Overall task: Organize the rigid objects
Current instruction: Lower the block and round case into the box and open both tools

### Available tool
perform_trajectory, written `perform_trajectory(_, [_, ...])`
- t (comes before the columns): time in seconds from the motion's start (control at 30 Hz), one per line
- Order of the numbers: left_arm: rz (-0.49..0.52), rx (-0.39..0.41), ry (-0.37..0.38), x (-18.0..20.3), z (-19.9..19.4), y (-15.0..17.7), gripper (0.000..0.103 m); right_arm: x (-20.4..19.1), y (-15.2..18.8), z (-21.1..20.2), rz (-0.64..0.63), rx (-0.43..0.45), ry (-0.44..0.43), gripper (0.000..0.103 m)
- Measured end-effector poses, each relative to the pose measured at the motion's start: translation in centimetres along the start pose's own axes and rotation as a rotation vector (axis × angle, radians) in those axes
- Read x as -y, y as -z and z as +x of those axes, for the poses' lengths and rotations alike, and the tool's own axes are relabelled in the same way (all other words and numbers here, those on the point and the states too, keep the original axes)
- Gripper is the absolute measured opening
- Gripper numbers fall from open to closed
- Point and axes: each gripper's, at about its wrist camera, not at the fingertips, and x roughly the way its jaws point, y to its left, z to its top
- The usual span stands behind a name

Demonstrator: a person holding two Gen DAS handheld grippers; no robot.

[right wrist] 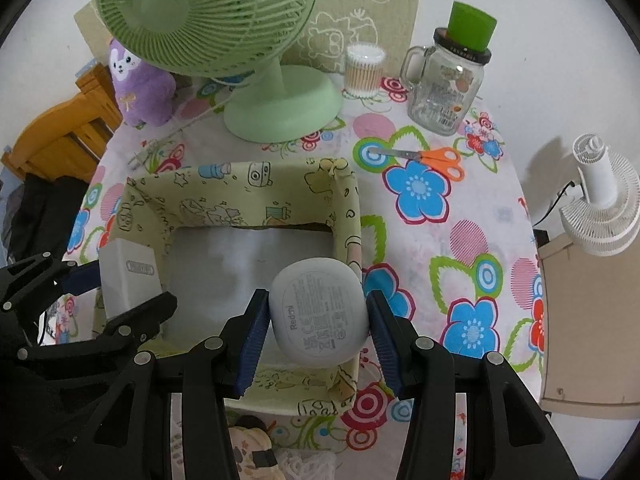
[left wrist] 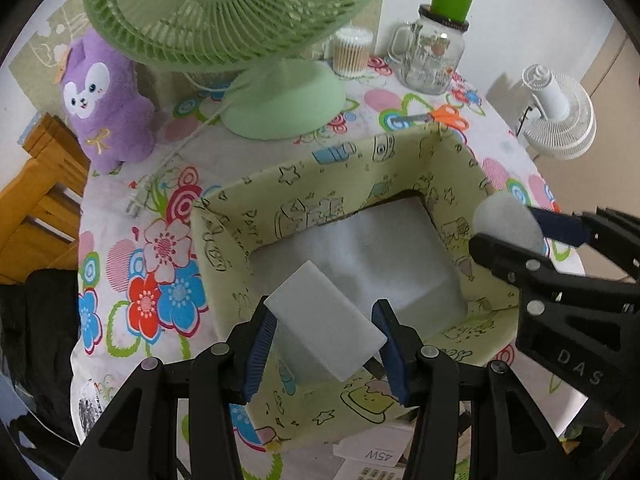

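Charger (left wrist: 326,320) and earbud case (right wrist: 319,312) are clamped over the box (left wrist: 224,216); case at 3 o'clock could be dropped outside.

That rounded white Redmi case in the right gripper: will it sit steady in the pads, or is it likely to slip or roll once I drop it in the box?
The Redmi case looks like smooth, hard plastic with curved sides, so the right gripper probably grips only narrow contact patches; it could squirt out. It appears small and likely light. Released into the fabric box, its rounded shell may rock before settling.

Green fan (right wrist: 208,16), purple plush (right wrist: 138,88), scissors (right wrist: 434,159)
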Motion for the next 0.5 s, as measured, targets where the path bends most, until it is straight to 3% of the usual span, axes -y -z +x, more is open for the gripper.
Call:
perform_trajectory(0.4, [0.032,-0.032,0.0,-0.1,1.6,0.6,0.052,0.6,-0.3,1.9,0.028,-0.04,0.013,0.051])
perform_trajectory(0.5, [0.041,-0.027,0.013,0.1,1.6,0.5,0.062,0.6,-0.1,2.3,0.033,-0.048,0.015,0.051])
